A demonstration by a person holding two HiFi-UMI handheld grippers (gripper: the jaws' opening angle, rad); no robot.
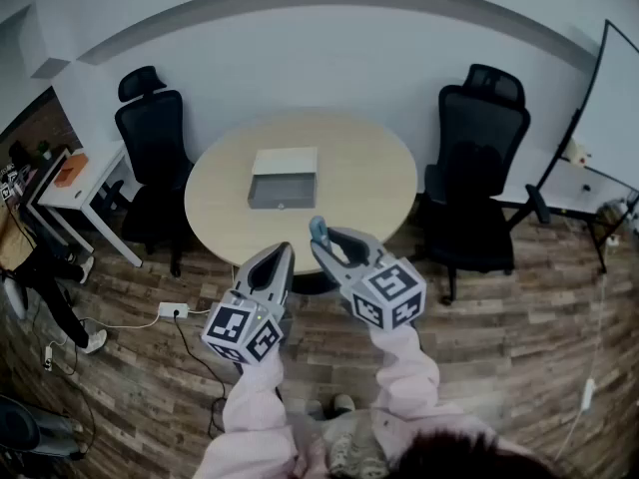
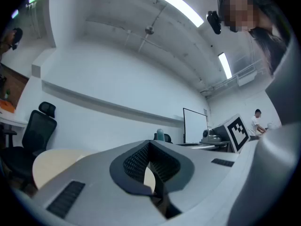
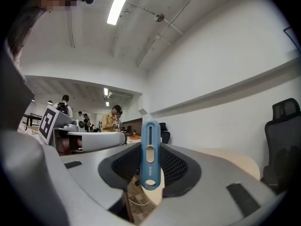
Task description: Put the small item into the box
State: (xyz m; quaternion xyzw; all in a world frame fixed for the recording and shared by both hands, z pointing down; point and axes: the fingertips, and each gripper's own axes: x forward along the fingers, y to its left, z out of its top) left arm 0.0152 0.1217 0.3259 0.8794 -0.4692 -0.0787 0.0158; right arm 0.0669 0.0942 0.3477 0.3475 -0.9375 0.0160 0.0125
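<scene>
Round table (image 1: 369,190), open box (image 1: 283,194). Our right claw (image 1: 327,245) grips blue item (image 3: 150,155); left claw (image 2: 149,149) clenched empty. Next we reach over box.

White walls (image 1: 329,58), wood-plank floor (image 1: 499,347). Round beige table (image 1: 369,183) mid-room. Black left chair (image 1: 150,138) and black right chair (image 1: 479,158) flank it. White side desk (image 1: 85,183) far left. Probably a whiteboard (image 1: 614,103) at right. Power strip (image 1: 172,310) on the floor. Ceiling strip light (image 2: 174,4) on.

head view looks steeply down on the round table (image 1: 369,183); both gripper views skim it, tilted upward.
</scene>
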